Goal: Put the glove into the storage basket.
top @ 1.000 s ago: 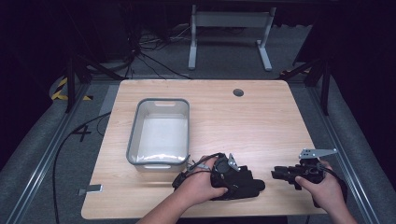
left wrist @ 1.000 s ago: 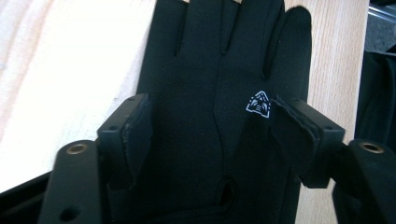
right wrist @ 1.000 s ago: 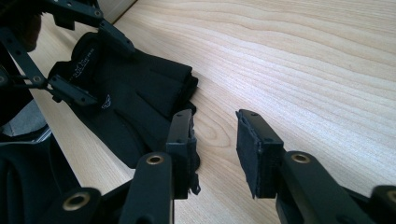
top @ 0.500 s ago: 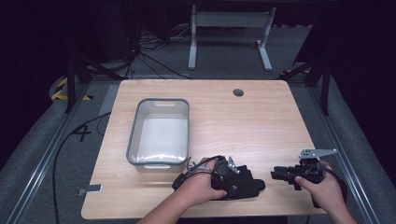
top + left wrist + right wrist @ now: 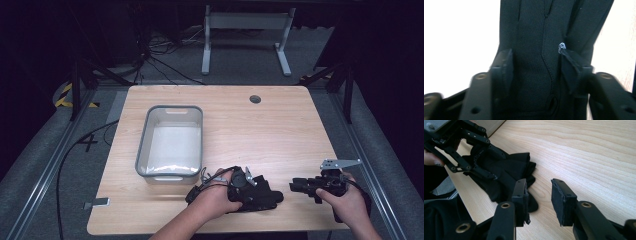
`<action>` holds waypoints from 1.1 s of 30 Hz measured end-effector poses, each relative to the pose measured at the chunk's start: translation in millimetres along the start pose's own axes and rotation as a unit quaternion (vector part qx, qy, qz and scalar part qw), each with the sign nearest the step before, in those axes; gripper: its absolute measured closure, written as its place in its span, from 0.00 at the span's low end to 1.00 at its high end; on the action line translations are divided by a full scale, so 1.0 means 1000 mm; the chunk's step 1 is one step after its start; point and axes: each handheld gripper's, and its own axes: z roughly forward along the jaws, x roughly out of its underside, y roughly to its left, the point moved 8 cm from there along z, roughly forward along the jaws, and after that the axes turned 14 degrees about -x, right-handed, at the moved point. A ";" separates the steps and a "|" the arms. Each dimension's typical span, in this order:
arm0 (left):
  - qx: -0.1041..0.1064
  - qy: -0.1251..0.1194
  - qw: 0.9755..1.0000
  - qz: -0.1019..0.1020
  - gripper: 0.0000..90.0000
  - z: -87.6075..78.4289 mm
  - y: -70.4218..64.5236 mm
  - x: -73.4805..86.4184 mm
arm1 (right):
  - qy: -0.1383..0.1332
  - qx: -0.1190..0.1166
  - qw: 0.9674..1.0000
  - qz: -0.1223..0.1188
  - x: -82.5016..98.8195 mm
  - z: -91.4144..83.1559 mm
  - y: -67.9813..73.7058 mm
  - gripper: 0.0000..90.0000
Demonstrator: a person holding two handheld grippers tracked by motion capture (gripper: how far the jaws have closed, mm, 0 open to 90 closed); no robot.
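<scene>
A black glove [image 5: 267, 200] lies on the wooden table [image 5: 280, 135] near its front edge. My left gripper [image 5: 261, 192] rests over it, held by a hand. In the left gripper view its jaws stand wide apart, and the glove [image 5: 534, 37] fills the gap of my left gripper [image 5: 535, 72]. My right gripper [image 5: 296, 186] lies just right of the glove and points left at it. Its jaws are open with bare wood between them [image 5: 539, 202]. The glove's edge [image 5: 506, 177] lies beside its left pad, and the left gripper [image 5: 487, 163] stands beyond.
A grey plastic bin [image 5: 145, 135] with nothing in it stands left of the middle, just behind the left hand. A round cable hole [image 5: 255, 99] sits near the table's far edge. A metal stand [image 5: 245, 30] is on the floor behind.
</scene>
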 end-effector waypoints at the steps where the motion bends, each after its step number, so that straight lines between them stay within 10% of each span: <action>1: -0.001 -0.002 1.000 -0.004 0.58 0.000 0.001 0.000 | -0.001 0.000 1.000 0.000 0.000 0.000 0.000 0.73; 15: 0.000 0.018 0.999 -0.038 0.76 -0.010 0.004 -0.004 | -0.003 -0.005 1.000 0.004 0.000 0.000 -0.002 0.74; 33: 0.023 -0.011 0.996 -0.081 0.76 -0.077 0.007 -0.019 | -0.008 -0.003 1.000 0.008 -0.001 -0.003 -0.002 0.74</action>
